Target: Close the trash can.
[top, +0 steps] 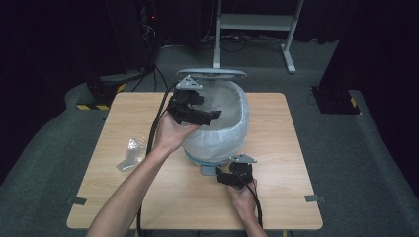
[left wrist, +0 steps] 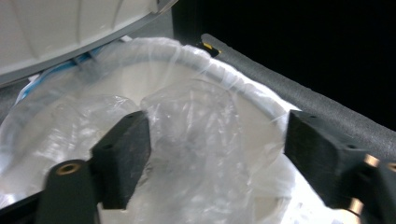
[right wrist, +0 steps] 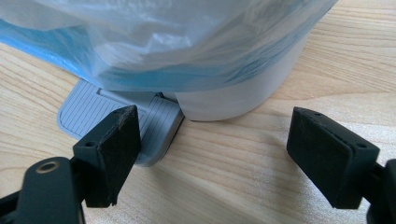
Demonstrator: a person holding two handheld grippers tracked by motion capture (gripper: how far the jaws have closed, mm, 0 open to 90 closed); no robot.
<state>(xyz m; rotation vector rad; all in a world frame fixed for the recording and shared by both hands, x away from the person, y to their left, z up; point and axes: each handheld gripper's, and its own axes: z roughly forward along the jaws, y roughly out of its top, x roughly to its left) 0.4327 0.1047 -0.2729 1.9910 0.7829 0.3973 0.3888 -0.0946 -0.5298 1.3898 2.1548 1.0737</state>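
A white pedal bin (top: 217, 131) lined with a clear plastic bag (right wrist: 163, 37) stands mid-table, its lid (top: 211, 74) raised. My left gripper (top: 211, 114) hovers over the bin's mouth. In the left gripper view it (left wrist: 217, 154) is open, and a crumpled piece of clear plastic (left wrist: 191, 121) lies inside the liner beyond the pads, which do not press on it. My right gripper (top: 222, 176) rests low at the bin's front. It (right wrist: 215, 154) is open, and the grey ribbed pedal (right wrist: 93, 114) lies just ahead of its left pad.
A crumpled scrap of clear plastic (top: 132, 152) lies on the wooden table (top: 281, 197) left of the bin. Tape marks (top: 312, 198) sit near the front corners. A white desk frame (top: 257, 22) stands on the floor behind the table.
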